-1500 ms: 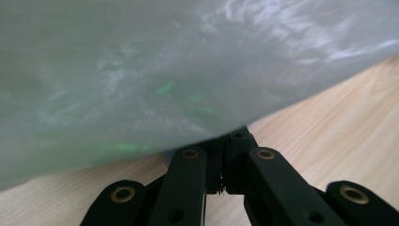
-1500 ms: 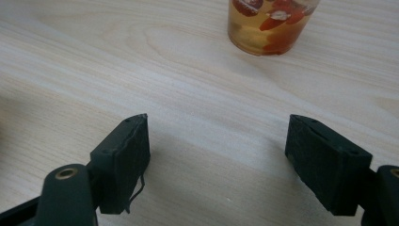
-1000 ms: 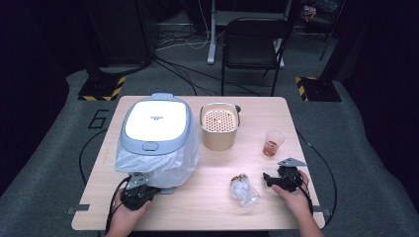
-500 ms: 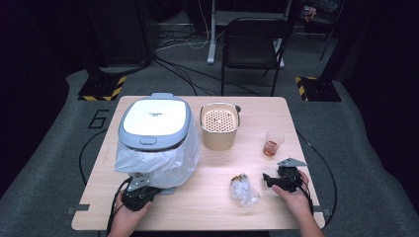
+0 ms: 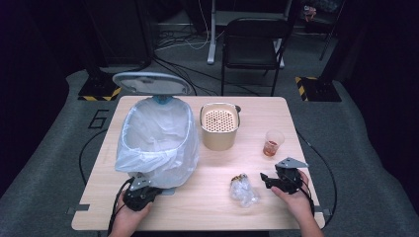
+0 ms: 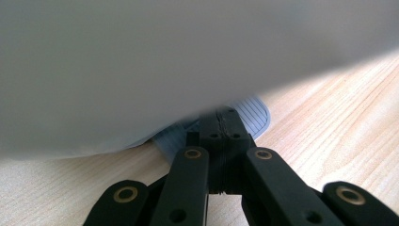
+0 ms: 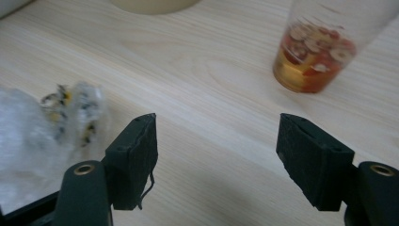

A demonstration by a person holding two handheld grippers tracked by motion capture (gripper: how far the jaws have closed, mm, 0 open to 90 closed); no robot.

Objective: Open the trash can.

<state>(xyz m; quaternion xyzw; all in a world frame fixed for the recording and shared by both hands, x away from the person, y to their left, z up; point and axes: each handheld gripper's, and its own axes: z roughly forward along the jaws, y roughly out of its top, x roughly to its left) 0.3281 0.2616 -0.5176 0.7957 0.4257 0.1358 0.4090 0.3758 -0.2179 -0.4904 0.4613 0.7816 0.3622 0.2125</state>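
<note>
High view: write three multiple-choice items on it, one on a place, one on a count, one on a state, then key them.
1. Where is the cup?
A. right of the beige pot
B. inside the bin
C. on the chair

2. How many tools are on the table?
A. one
B. two
C. four

3. How is the bin's lid?
A. shut flat
C. lying on the floor
B. raised open

Key: 1 A, the cup stands right of the pot. 2 B, a left tool and a right tool. 3 B, the lid stands up behind the white liner.
</note>
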